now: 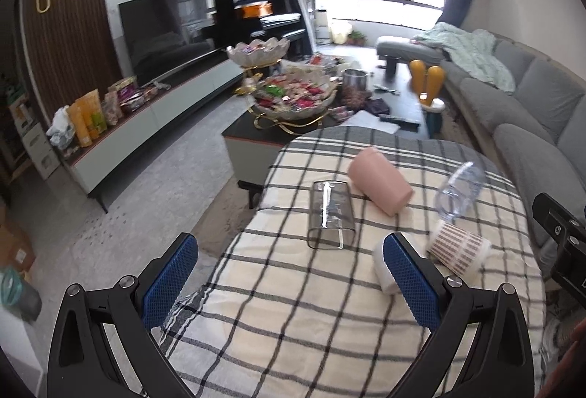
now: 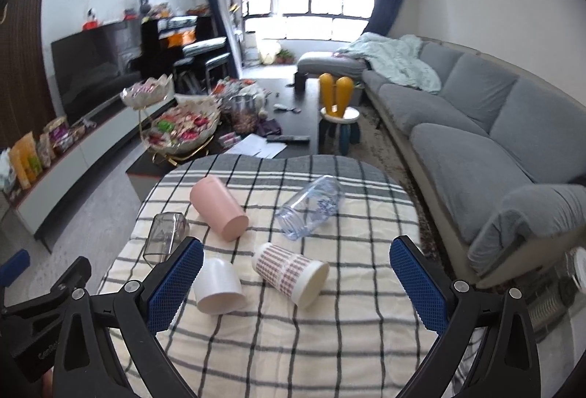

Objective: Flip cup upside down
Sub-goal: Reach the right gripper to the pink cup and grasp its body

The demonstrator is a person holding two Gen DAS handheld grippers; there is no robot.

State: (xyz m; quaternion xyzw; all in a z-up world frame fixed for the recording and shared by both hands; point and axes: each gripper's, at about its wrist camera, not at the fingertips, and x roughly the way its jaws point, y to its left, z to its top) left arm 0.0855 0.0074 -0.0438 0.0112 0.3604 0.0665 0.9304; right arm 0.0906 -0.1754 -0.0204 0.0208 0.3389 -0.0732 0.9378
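Right wrist view: five cups are seen lying on their sides on the table [image 2: 329, 343], which is covered with a checked cloth. At the far left, a smoked clear cup [image 2: 164, 238] is positioned near the table edge, partly hidden behind the left finger of the right tool [image 2: 296, 282]. Just beyond it, a pink cup [image 2: 218, 209] is laid with its mouth turned away from the camera. Nearer the camera, a white cup [image 2: 219, 286] is located just beside the left finger, apart from the pink cup. To its right, a cup with a red grid pattern [image 2: 291, 272] is laid with its cream rim facing right. Behind it, a clear blue-tinted cup [image 2: 311, 207] is laid diagonally. The right tool is held open above the table; nothing is gripped between its blue pads.

Left wrist view: the left tool [image 1: 289, 273] is likewise held open and nothing is gripped. The smoked clear cup [image 1: 331, 215] is seen ahead between the fingers, with the pink cup [image 1: 379, 180] touching or just behind it. The white cup [image 1: 382, 268] is partly hidden by the right finger. The patterned cup [image 1: 457, 249] and the blue-tinted cup [image 1: 459, 191] are placed further right. A grey sofa [image 2: 476, 127] is located beyond the table on the right.
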